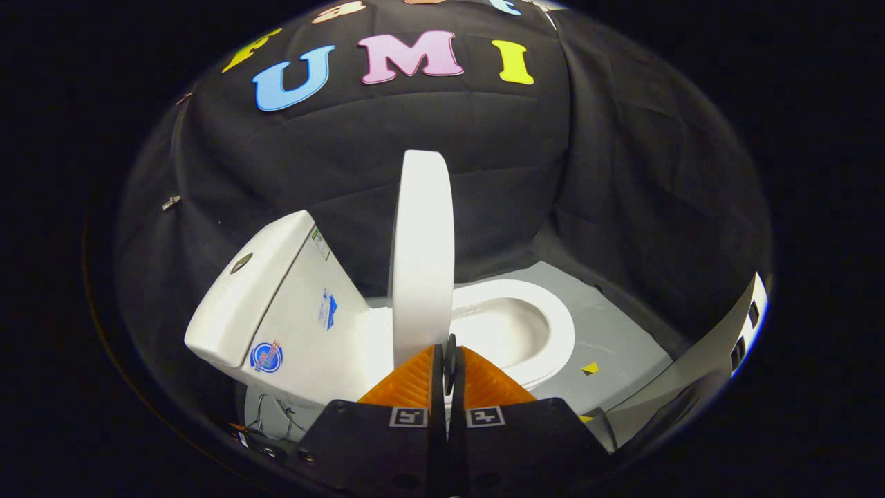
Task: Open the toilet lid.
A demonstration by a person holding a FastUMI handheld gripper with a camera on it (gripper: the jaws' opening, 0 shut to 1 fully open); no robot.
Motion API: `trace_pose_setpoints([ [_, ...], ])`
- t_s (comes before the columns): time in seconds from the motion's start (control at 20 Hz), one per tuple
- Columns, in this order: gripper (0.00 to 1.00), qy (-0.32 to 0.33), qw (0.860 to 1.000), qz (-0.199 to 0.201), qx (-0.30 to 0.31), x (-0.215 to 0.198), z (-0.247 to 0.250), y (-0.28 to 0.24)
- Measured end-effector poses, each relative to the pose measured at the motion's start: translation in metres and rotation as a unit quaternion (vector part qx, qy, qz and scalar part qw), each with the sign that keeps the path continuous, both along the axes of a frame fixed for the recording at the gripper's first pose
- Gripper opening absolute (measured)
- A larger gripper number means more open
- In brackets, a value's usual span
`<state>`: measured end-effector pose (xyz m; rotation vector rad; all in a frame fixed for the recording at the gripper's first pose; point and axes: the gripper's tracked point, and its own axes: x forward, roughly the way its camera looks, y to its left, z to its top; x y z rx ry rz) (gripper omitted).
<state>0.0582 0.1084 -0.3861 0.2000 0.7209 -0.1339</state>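
A white toilet stands side-on ahead of me, its tank (pixel 276 304) to the left and its bowl rim (pixel 553 325) to the right. The lid (pixel 422 256) is raised and stands nearly upright, seen edge-on, rising from the hinge between tank and bowl. The bowl is uncovered. My gripper (pixel 450 349) is shut, its two fingers pressed together with nothing held between them. The fingertips sit just in front of the lid's lower edge; I cannot tell whether they touch it.
The toilet rests on a grey floor panel (pixel 622 346) carrying small yellow markers (pixel 590 368). Black cloth walls close in behind and to the right. Cables (pixel 266 415) lie below the tank. A pale panel edge (pixel 726 346) runs at the right.
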Motion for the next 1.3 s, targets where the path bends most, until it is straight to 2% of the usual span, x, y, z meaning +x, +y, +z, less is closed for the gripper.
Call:
trace_pose_setpoints([
  [0.7,0.06,-0.068,0.990,0.081,-0.097,0.004,0.025,0.112],
  [0.95,0.06,-0.076,0.986,0.095,-0.115,0.003,0.027,0.140],
  [1.3,0.06,-0.074,0.984,0.103,-0.123,0.005,0.027,0.151],
])
